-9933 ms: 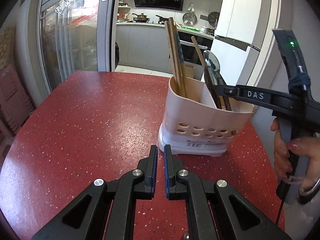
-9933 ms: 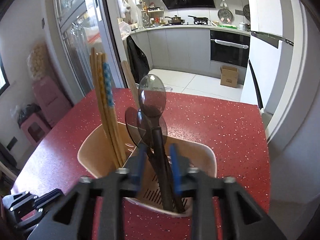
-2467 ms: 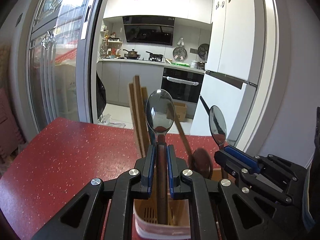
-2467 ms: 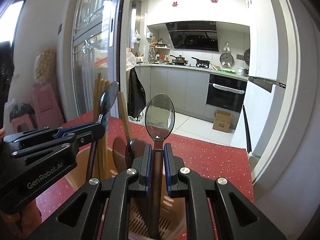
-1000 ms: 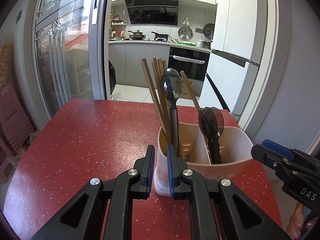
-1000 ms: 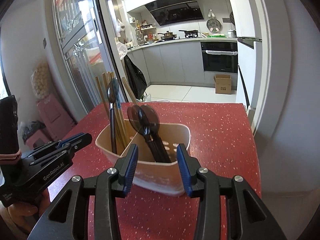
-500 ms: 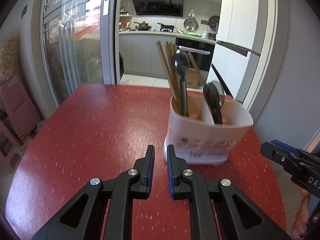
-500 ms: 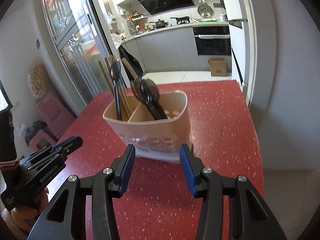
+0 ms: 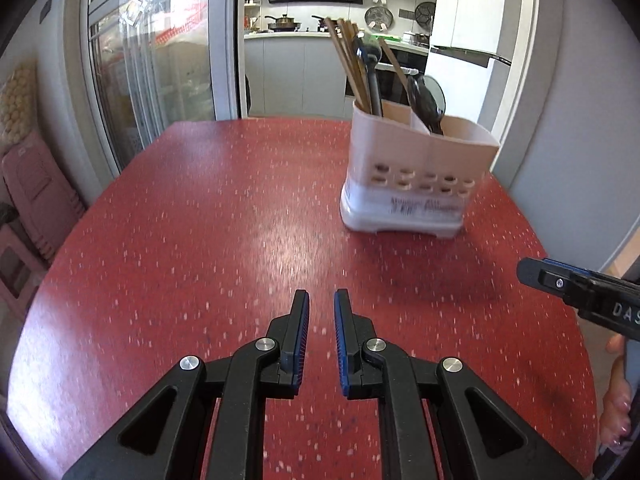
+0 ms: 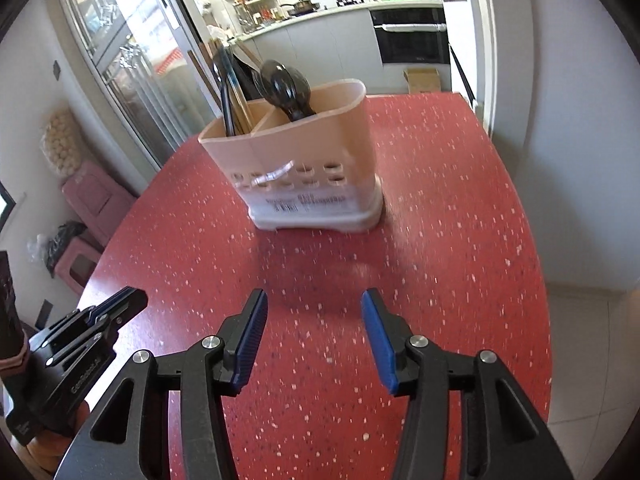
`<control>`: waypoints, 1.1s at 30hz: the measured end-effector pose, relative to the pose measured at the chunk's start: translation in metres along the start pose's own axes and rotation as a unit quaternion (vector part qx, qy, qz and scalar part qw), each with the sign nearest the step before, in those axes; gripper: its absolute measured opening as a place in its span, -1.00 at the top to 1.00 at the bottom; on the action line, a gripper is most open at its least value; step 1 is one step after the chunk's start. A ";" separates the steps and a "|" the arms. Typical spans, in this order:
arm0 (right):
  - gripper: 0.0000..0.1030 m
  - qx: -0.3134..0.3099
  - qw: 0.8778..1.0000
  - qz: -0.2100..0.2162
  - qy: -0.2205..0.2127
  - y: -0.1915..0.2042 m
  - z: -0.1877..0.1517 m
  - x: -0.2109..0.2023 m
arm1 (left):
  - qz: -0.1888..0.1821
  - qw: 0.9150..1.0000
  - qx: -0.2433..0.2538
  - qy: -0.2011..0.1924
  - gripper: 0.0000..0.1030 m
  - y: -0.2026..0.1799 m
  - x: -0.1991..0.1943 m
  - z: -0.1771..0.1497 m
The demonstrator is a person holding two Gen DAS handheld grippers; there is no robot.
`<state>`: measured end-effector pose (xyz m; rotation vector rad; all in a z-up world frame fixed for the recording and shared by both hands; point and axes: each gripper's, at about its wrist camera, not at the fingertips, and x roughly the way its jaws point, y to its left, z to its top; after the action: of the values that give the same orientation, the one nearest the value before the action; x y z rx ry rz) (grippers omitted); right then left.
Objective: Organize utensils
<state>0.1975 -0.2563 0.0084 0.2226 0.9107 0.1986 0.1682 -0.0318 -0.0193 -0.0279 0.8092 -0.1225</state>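
A beige two-compartment utensil holder (image 9: 416, 172) (image 10: 304, 168) stands on the red speckled table (image 9: 224, 216) (image 10: 440, 216). Its left compartment holds wooden chopsticks (image 9: 348, 68) and one dark spoon (image 9: 372, 76). Its right compartment holds dark spoons (image 9: 426, 98) (image 10: 286, 88). My left gripper (image 9: 322, 300) is empty with a narrow gap between its jaws, low over the table, well short of the holder. My right gripper (image 10: 312, 300) is open and empty, also back from the holder. Each gripper shows at the edge of the other's view.
The table's right edge (image 10: 540, 264) drops to a tiled floor beside a grey wall. Pink stools (image 9: 28, 192) stand left of the table by glass doors. A kitchen lies beyond.
Both grippers have pulled back and down from the holder. The spoons that they held 2.5 s ago now stand in the holder, one in each compartment.
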 end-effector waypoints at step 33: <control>-0.77 -0.018 0.981 -0.122 -0.147 0.011 -0.030 -0.032 | 0.026 0.997 -0.010 -0.077 -1.00 0.006 -0.030 -0.005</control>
<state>0.1538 -0.2507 0.0177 0.1013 0.6322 -0.0464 0.1445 -0.0216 -0.0018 -0.0353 0.6577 -0.0613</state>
